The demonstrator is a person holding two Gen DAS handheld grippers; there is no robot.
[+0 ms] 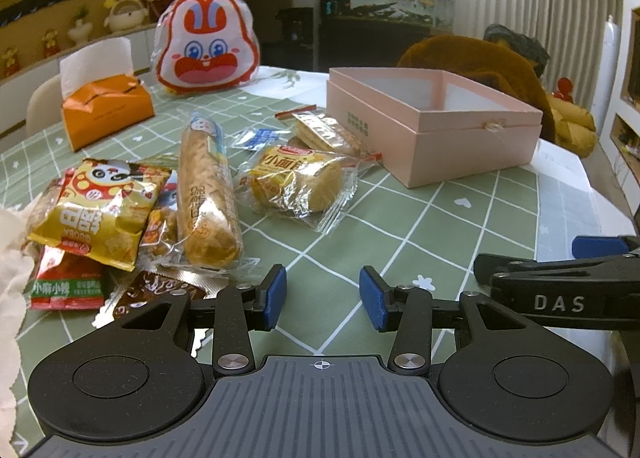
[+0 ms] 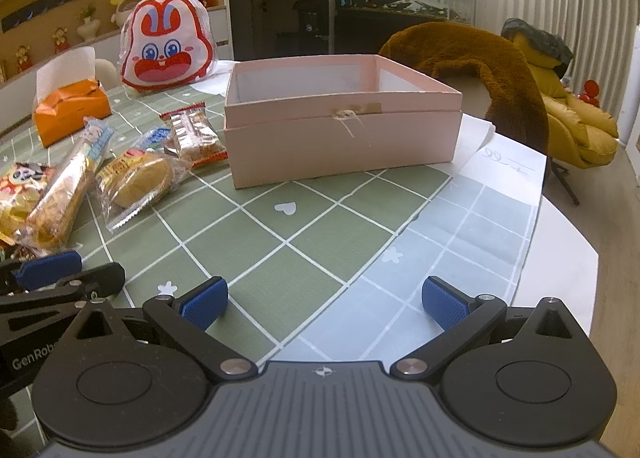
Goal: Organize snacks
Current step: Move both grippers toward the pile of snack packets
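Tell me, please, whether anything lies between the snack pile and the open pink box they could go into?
Nothing visible does. The snack pile lies left of the pink box, whose top is open with no lid on it. Only bare green checked tablecloth separates them, and the nearest wrapped biscuit pack almost touches the box wall.

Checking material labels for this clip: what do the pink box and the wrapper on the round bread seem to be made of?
Pink box: probably matte paperboard, with flat dull walls and crisp edges. Round bread wrapper: likely clear glossy plastic film, crinkled, glinting, with the bread visible through it.
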